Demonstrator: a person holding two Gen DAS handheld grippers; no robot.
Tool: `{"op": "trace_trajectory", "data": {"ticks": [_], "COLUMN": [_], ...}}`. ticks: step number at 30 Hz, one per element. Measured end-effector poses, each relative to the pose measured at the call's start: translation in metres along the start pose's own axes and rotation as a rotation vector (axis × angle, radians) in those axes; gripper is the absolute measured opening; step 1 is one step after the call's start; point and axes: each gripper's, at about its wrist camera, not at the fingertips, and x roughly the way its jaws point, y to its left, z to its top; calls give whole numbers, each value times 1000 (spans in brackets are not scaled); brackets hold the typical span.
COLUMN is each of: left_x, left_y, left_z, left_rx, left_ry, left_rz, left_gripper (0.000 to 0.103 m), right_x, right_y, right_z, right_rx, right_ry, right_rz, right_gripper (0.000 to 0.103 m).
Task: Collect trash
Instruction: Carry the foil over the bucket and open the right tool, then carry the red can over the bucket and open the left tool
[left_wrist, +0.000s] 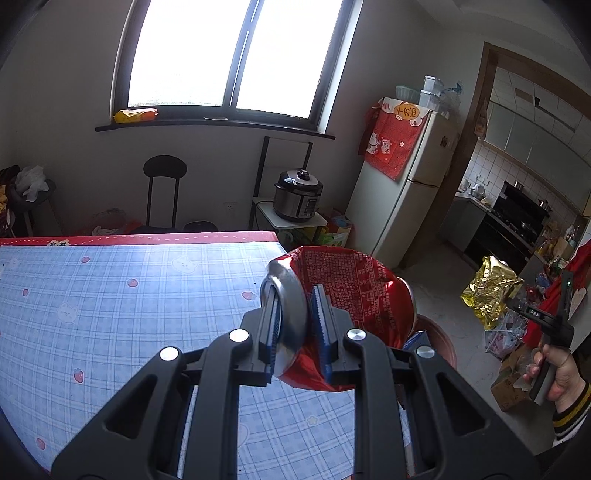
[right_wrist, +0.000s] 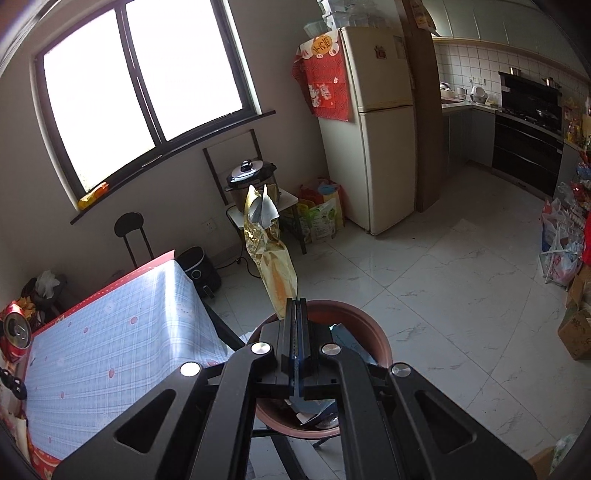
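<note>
My left gripper is shut on a crushed red soda can, held above the right edge of the table. The can also shows in the right wrist view at far left. My right gripper is shut on a crumpled gold foil wrapper, held upright above a brown round bin that holds blue and white scraps. The left wrist view shows the wrapper and the hand-held right gripper at far right, and part of the bin behind the can.
The table with a blue checked cloth fills the left. A fridge, a pressure cooker on a small stand, bags on the floor and a black stool stand around. White tiled floor lies to the right.
</note>
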Motion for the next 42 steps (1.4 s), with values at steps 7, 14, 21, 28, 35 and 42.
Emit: {"op": "trace_trajectory", "data": {"ticks": [7,14,21,28,35,42], "left_x": [0,5,20,58,117,176], "left_y": [-13,-18,-44,-90,-163,-241], "left_z": [-8,1,20,26,8,-13], "left_rx": [-7,22,112,193,254,264], "left_ry": [1,5,-1,33,97,143], "left_rz": [21,14,-80,-213,-352,-428], "left_gripper": [21,21,21,21,21,21], "right_x": [30,22,-37,-84,-110,-134], "right_y": [-13,-6,-6,-25,-49,-82], "right_z": [4,13,27,21,8,-2], "right_rx": [-5,42,63,85,99,68], "right_ry": [47,7,-116,-163,-145,-125], "right_rz": [-27,67,2,-90,-171,-241], "right_gripper": [2,68,97,97,97,97]}}
